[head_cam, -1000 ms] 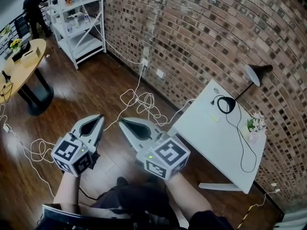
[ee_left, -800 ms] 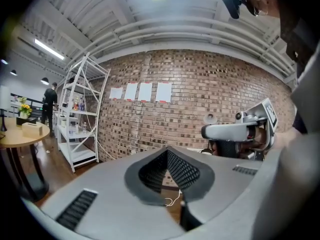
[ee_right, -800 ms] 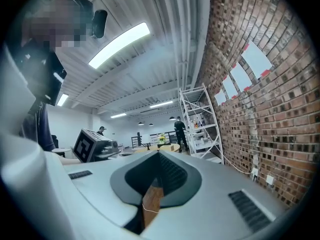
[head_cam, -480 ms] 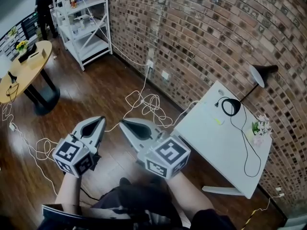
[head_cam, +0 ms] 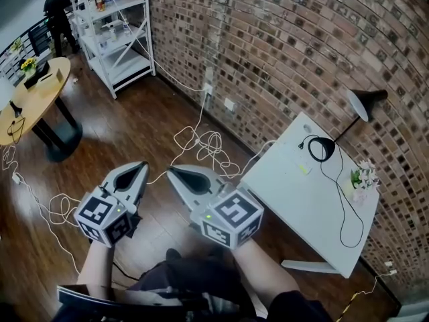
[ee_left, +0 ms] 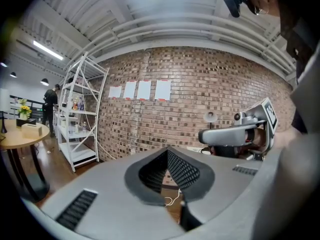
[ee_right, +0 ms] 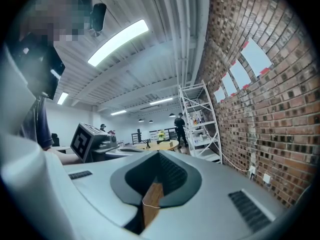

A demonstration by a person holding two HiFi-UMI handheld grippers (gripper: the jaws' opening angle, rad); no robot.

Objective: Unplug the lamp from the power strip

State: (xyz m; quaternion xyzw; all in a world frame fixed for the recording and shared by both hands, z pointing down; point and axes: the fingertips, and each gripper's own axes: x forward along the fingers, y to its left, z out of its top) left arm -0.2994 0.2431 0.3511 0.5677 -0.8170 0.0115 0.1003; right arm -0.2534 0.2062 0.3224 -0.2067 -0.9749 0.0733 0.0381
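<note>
A black desk lamp (head_cam: pixel 319 148) stands on the white table (head_cam: pixel 295 193) by the brick wall, its shade (head_cam: pixel 358 104) raised toward the bricks. Its black cord (head_cam: pixel 342 210) loops across the tabletop. No power strip shows clearly in any view. My left gripper (head_cam: pixel 137 170) and right gripper (head_cam: pixel 175 173) hang side by side over the wooden floor, well left of the table, both shut and empty. In the left gripper view the jaws (ee_left: pixel 167 151) meet at a point, with the right gripper (ee_left: pixel 235 134) beside them. The right gripper view shows its own shut gripper (ee_right: pixel 159 154).
White cables (head_cam: pixel 201 143) tangle on the floor below a wall outlet (head_cam: pixel 209 89). A white shelf unit (head_cam: pixel 114 32) stands at the back left, near a round wooden table (head_cam: pixel 33 92) and a person (head_cam: pixel 57 9). A small flower pot (head_cam: pixel 362 178) sits on the white table.
The head view has drifted slightly, so the shelf and table sit a bit further right. Both grippers keep the same pose, shut and empty.
</note>
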